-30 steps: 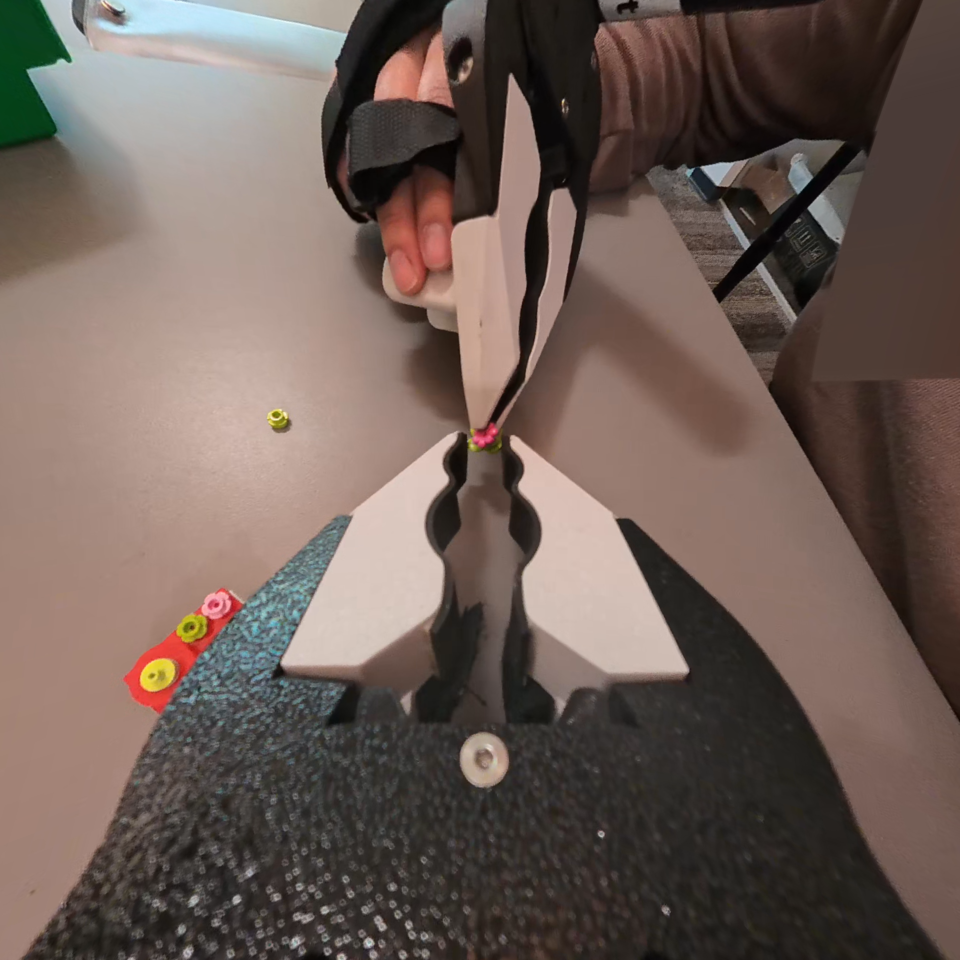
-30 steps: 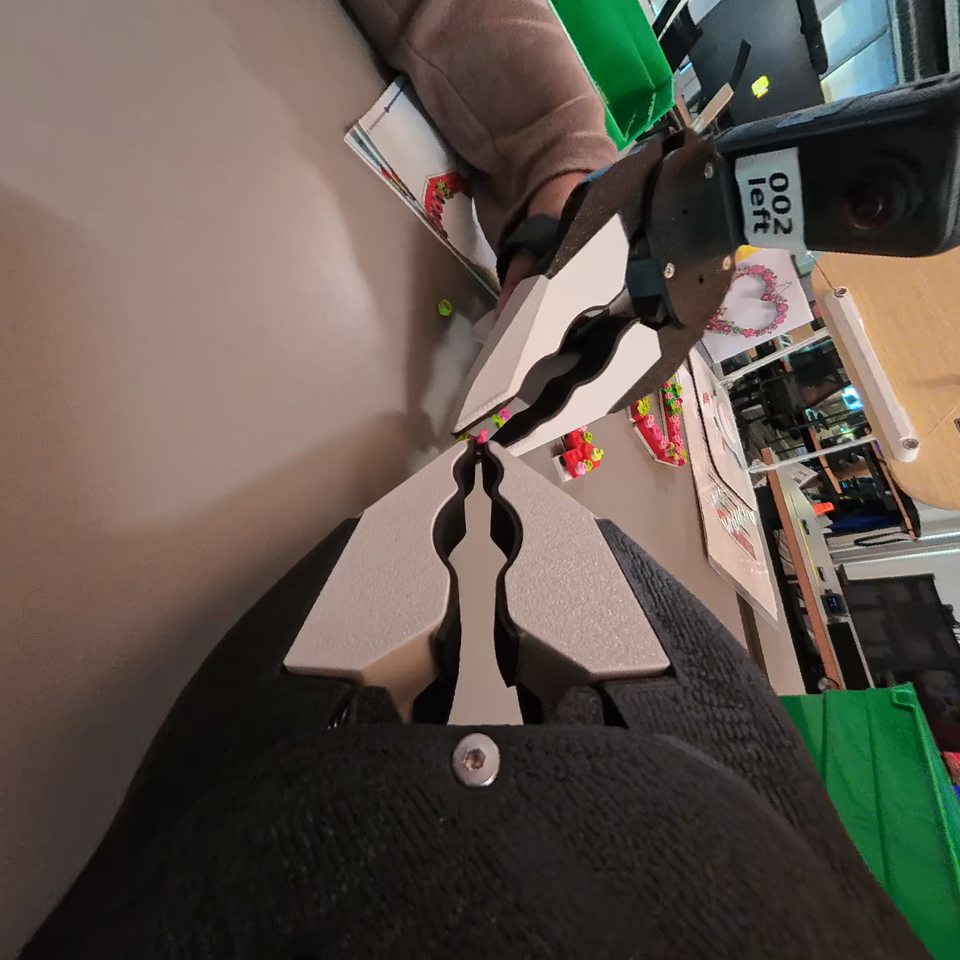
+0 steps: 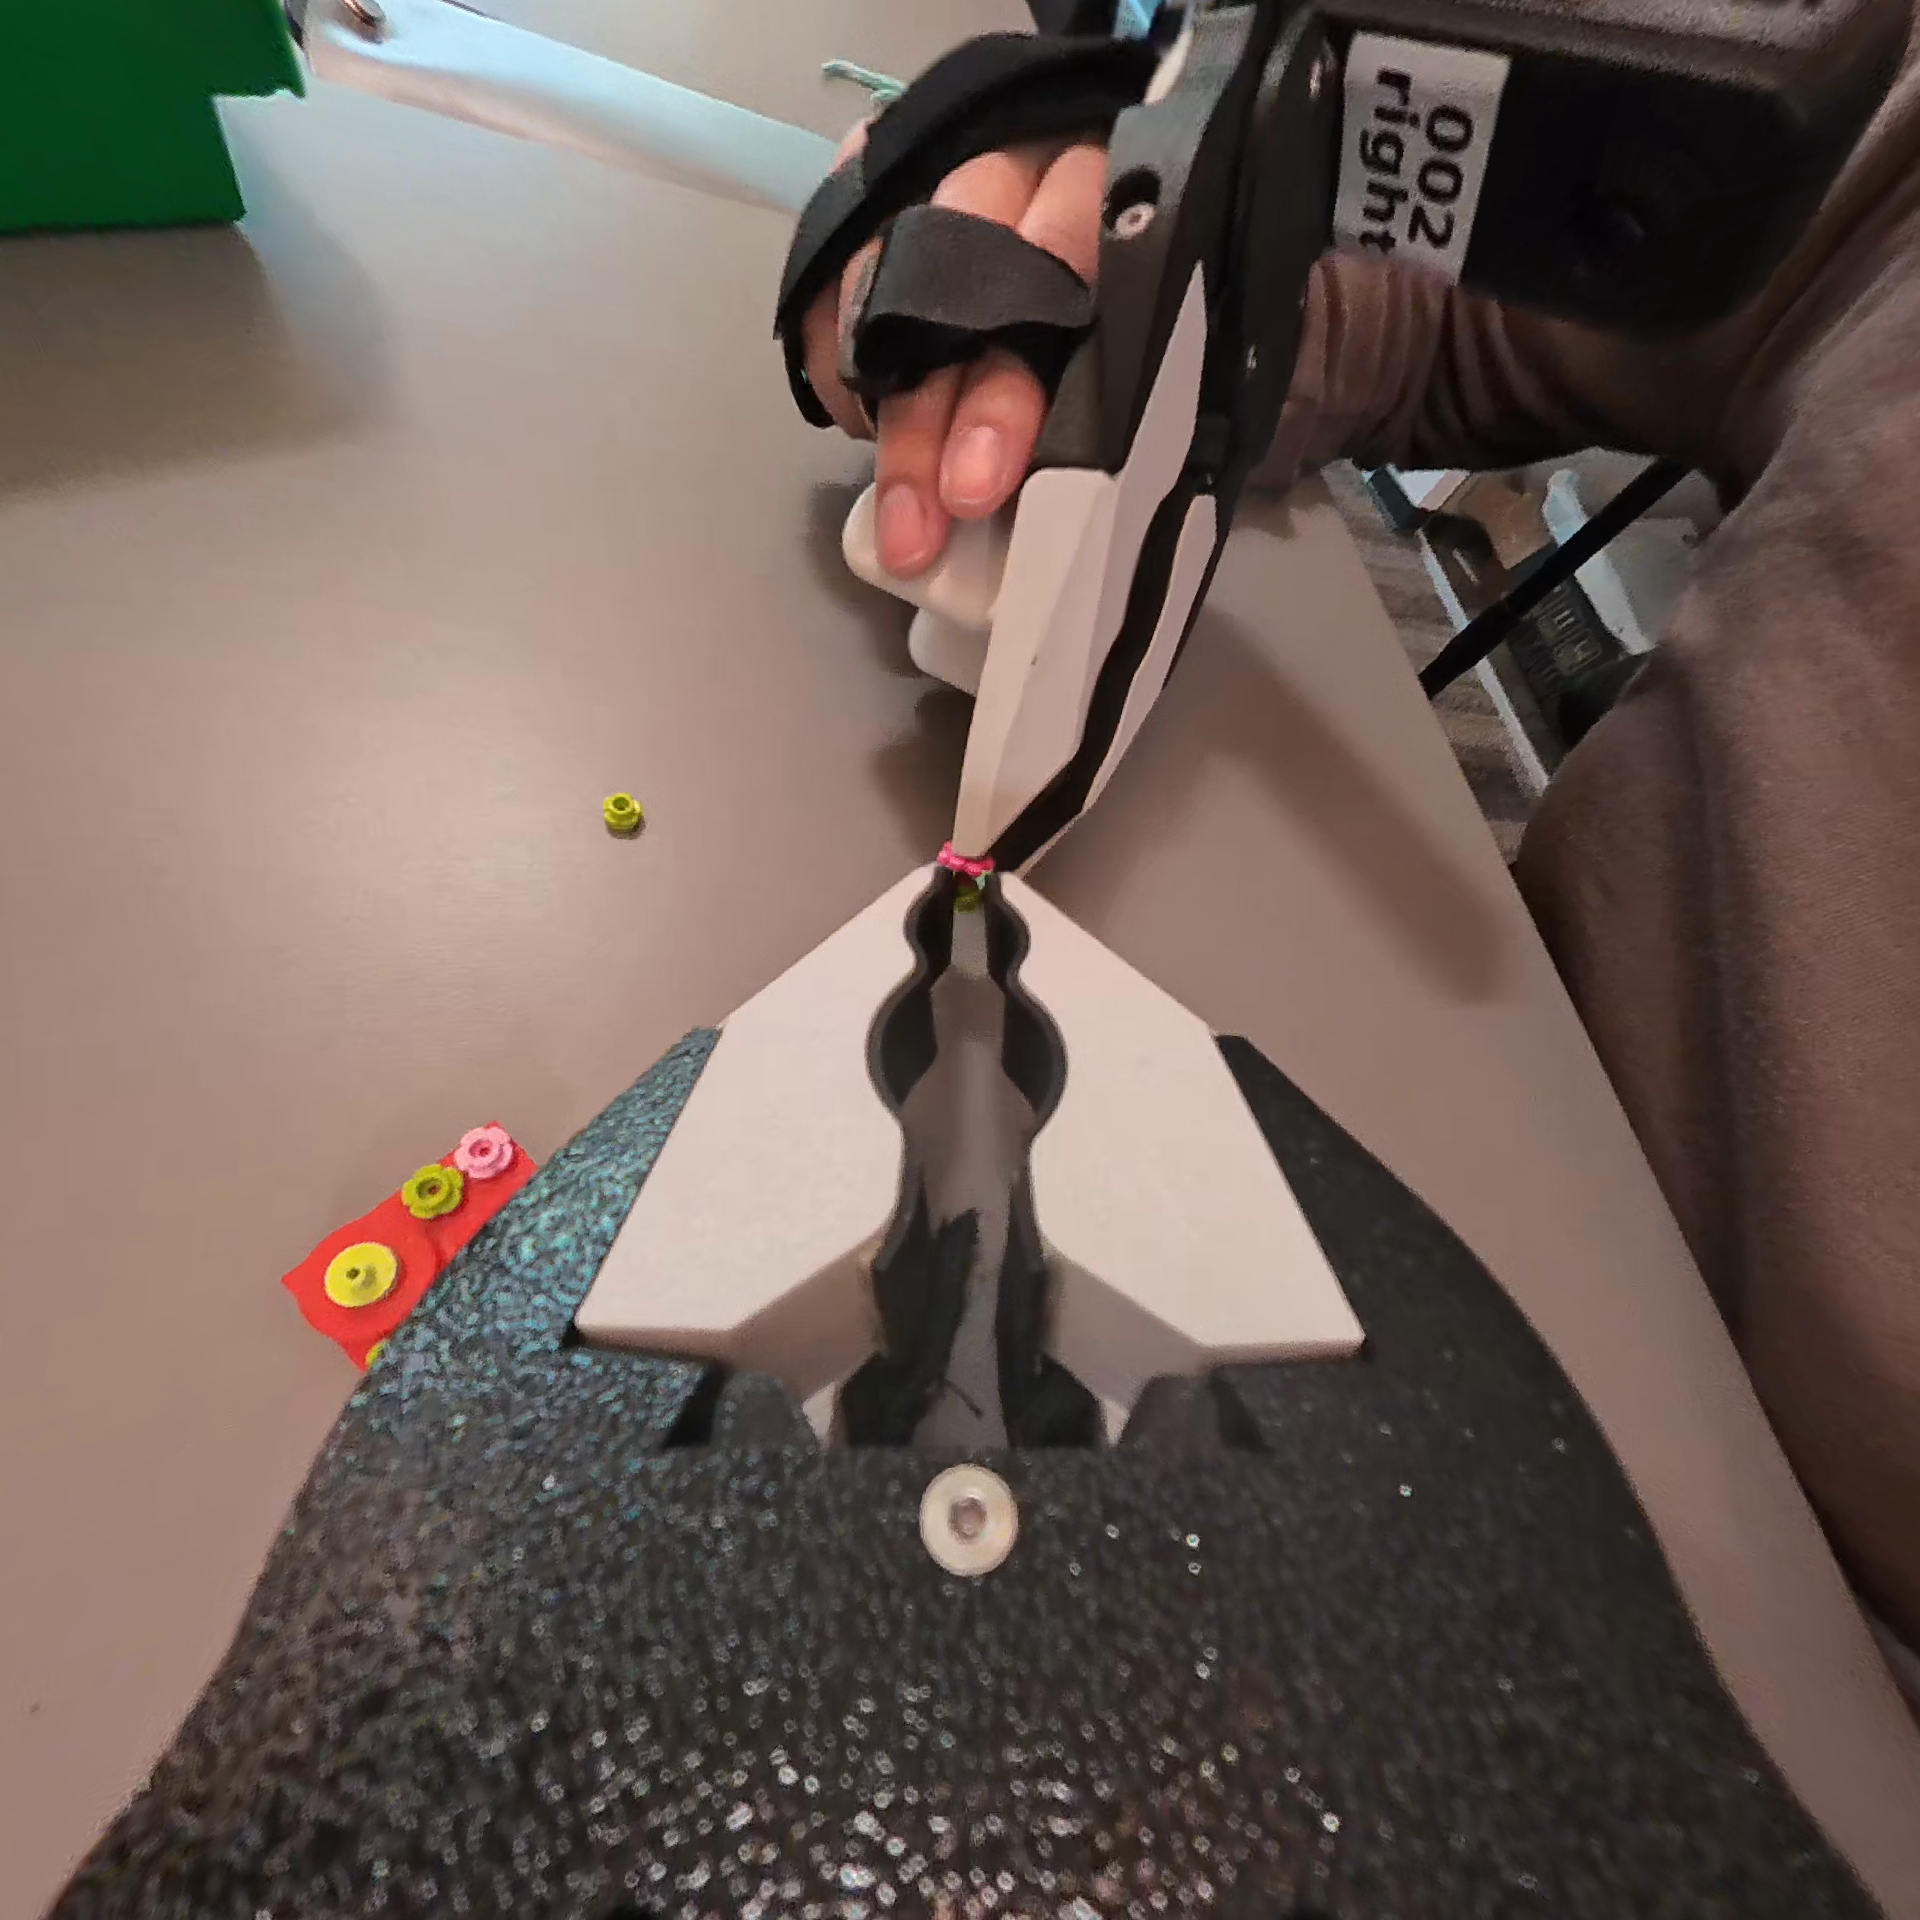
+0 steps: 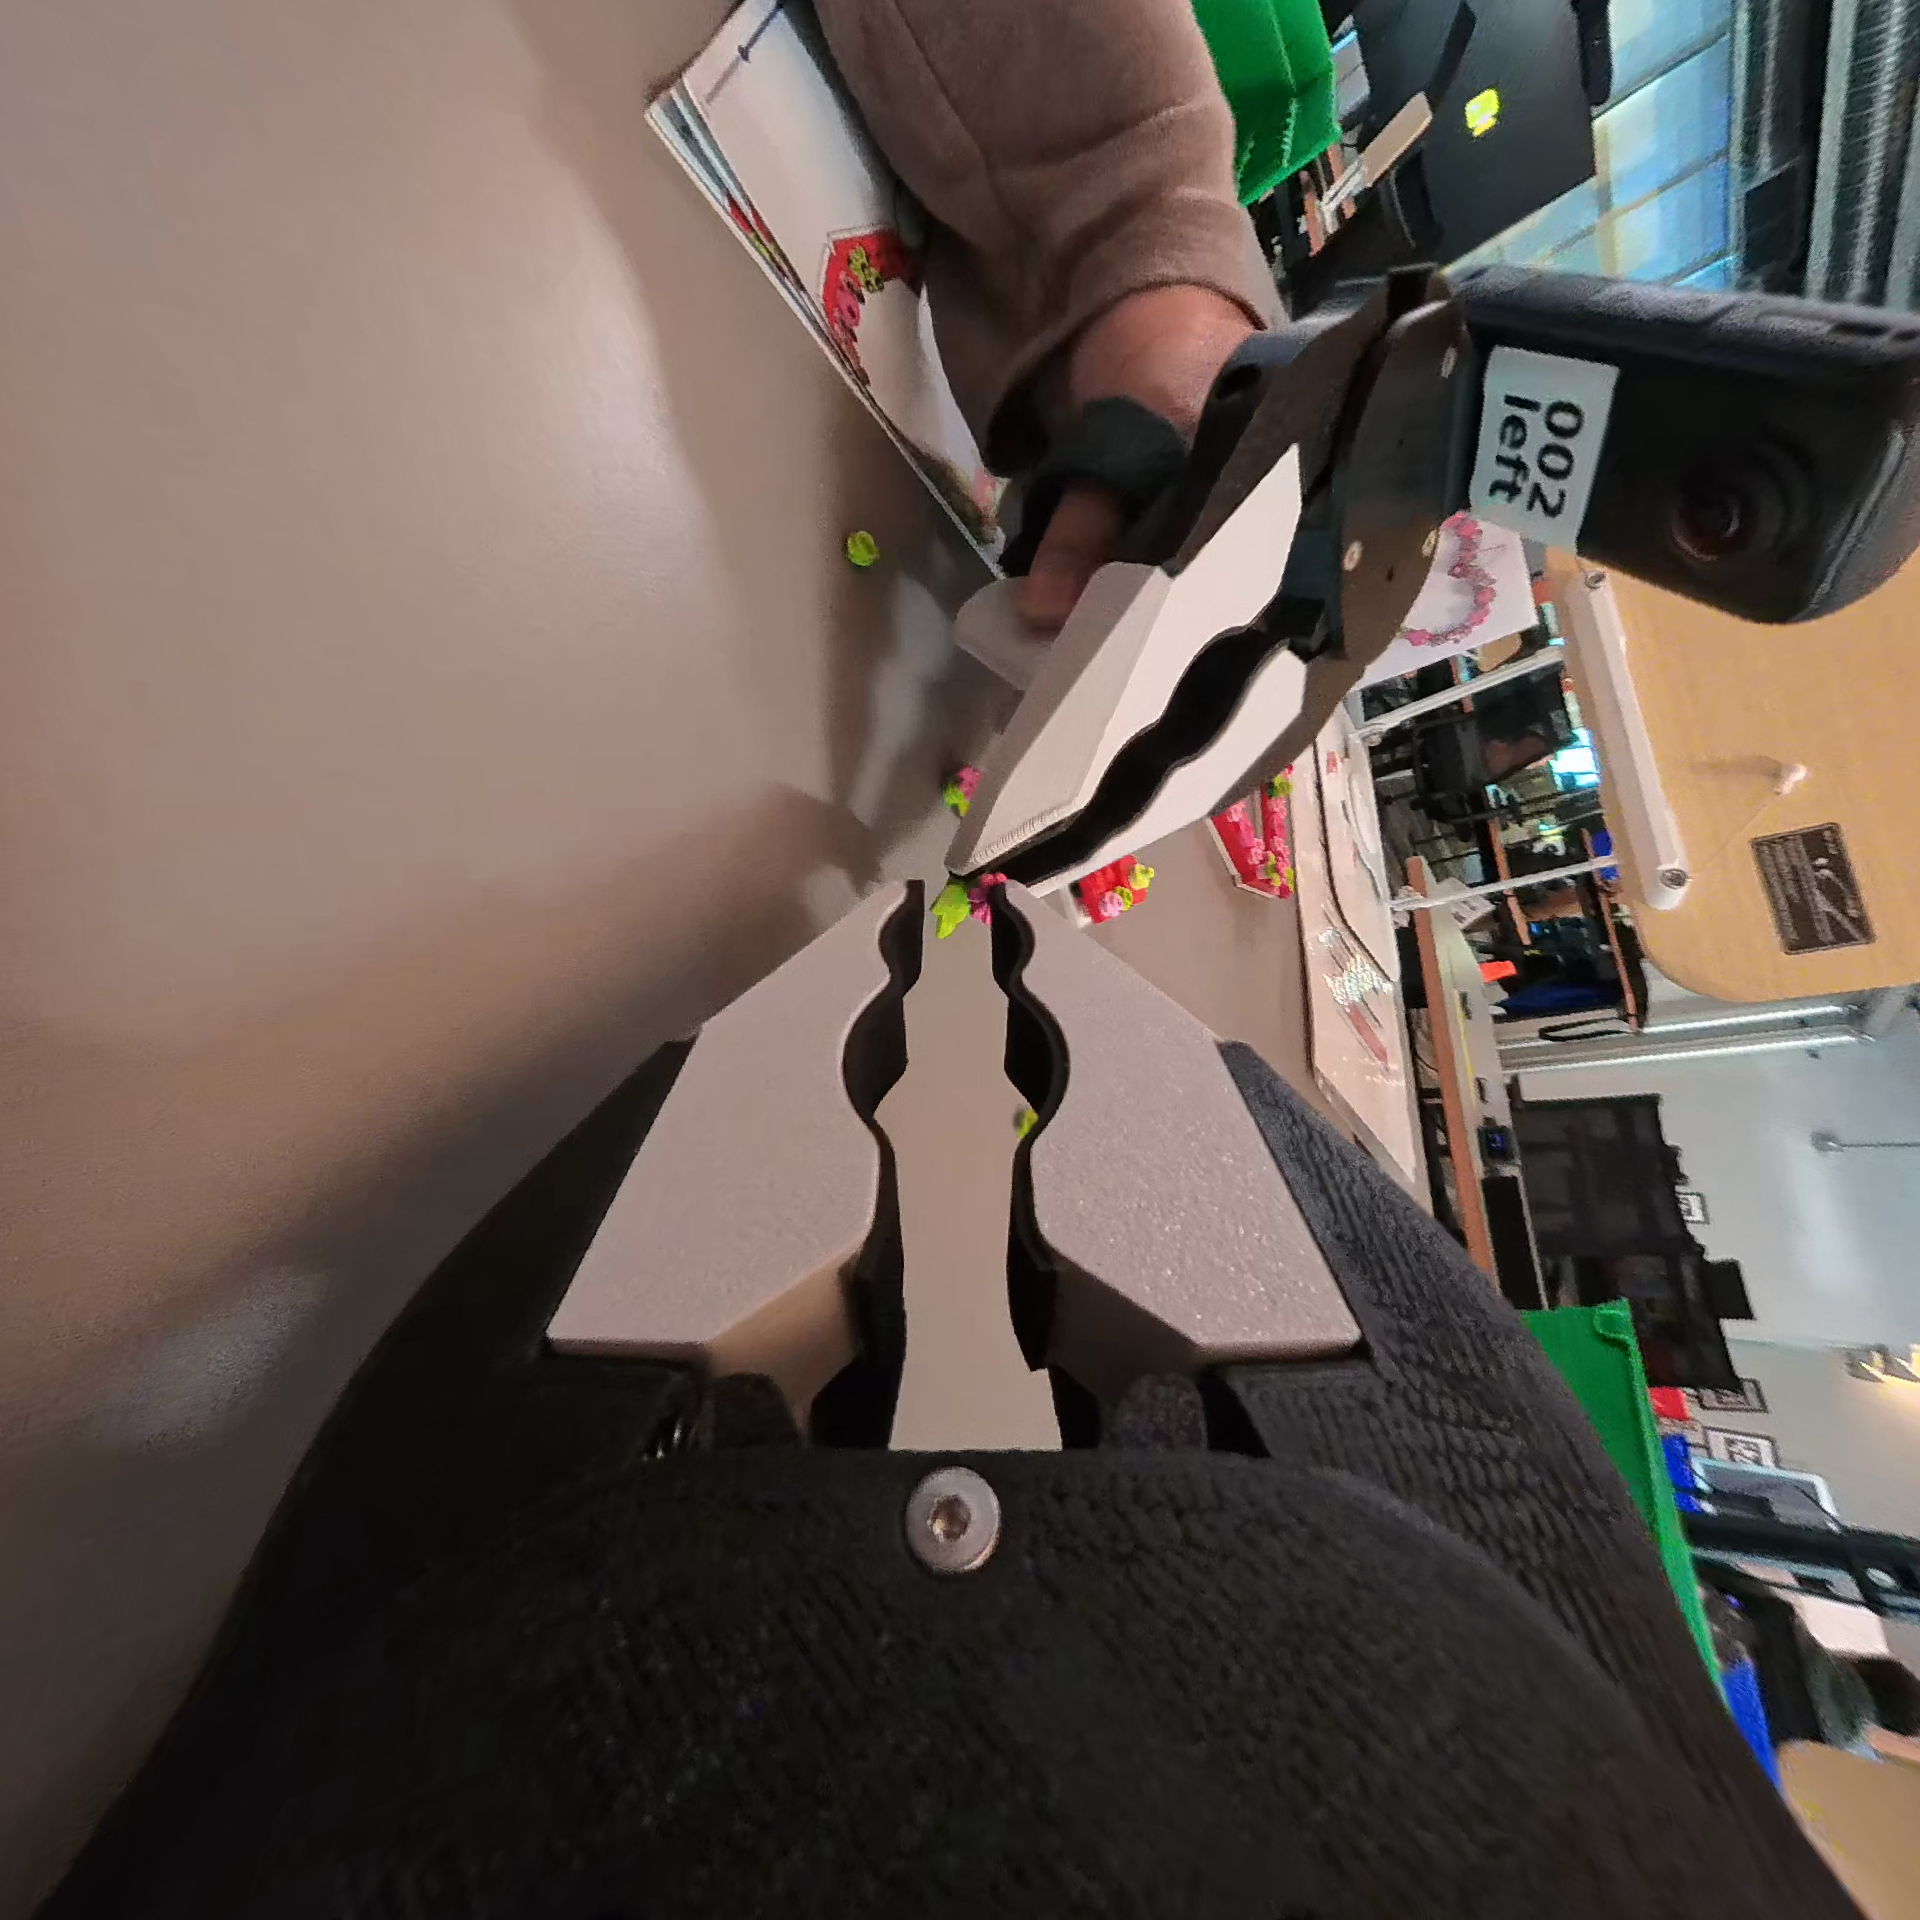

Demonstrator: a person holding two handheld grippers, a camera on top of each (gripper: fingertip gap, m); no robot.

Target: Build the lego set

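Slippage is the risk: left gripper [image 3: 966,883] clamps a lime piece [image 3: 967,900] while right gripper [image 3: 971,847], directly above, pinches the pink flower [image 3: 964,860]; off-axis pressing could flick either onto the table [image 3: 416,623].

Table [image 3: 416,623]: plain grey-brown surface.
Green bin [image 3: 114,114]: far left corner of the table.
Second green bin [image 4: 1600,1455]: beyond the table edge.
Wooden desk [image 4: 1766,727]: background.

Tiny pink flower piece [image 3: 965,861] atop lime piece [image 3: 967,900], held off the table [image 3: 436,623].
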